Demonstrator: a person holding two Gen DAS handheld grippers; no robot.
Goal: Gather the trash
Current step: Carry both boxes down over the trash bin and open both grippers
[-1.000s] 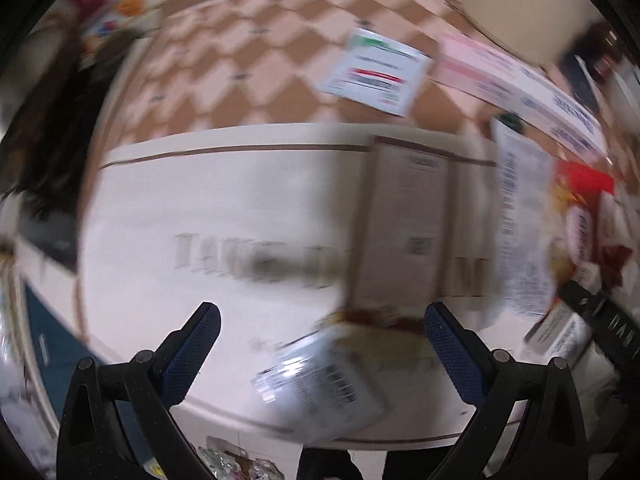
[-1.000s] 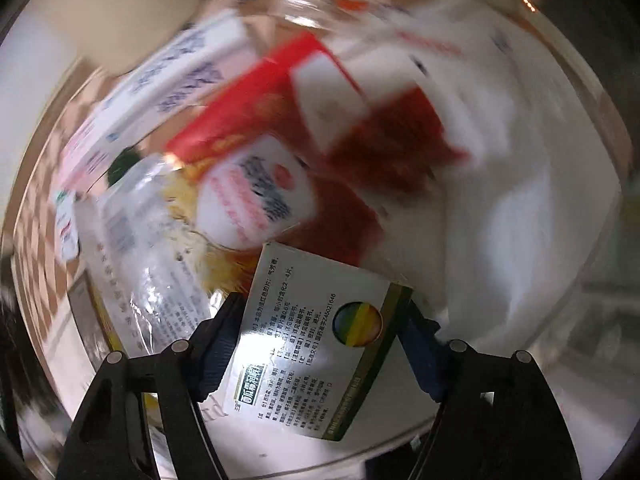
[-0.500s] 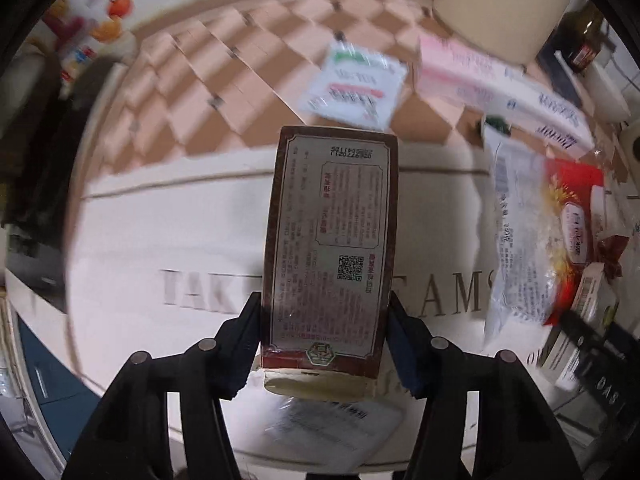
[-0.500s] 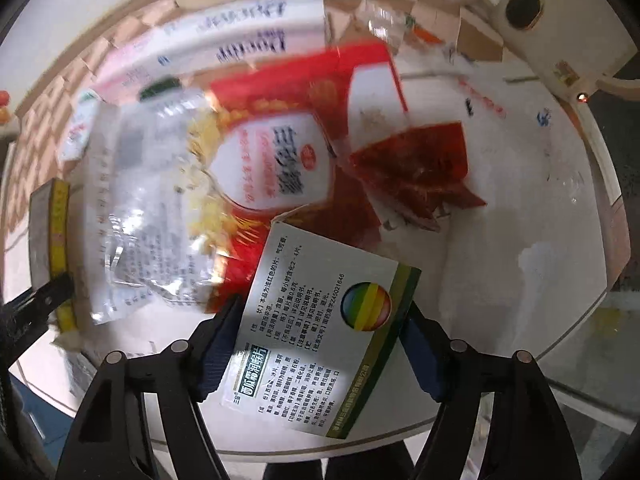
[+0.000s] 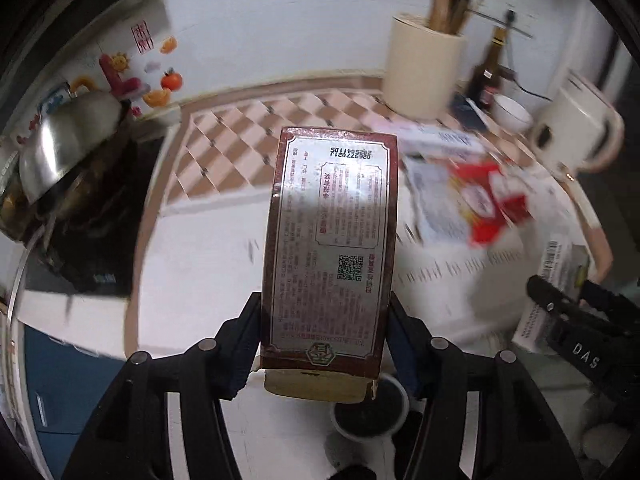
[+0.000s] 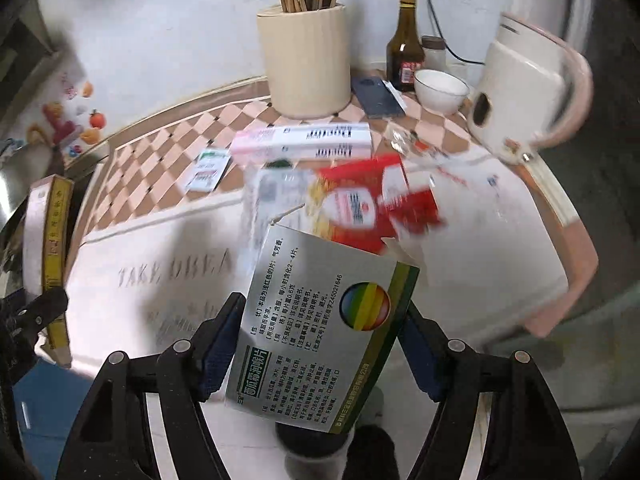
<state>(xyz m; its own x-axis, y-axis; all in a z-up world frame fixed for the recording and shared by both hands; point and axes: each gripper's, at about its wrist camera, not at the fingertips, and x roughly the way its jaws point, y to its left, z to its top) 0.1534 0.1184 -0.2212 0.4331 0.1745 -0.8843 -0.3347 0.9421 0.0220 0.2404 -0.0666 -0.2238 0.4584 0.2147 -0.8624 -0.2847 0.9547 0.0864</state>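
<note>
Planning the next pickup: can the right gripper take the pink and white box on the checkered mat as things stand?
Probably not yet: the right gripper is shut on the silver medicine box, so it cannot grasp the pink and white box.

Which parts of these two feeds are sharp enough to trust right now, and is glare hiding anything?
Left wrist: the brown box in the left gripper is sharp apart from a glare patch on its label; the red wrapper is smeared. Right wrist: the green-edged box is readable; the red wrapper is blurred.
</note>
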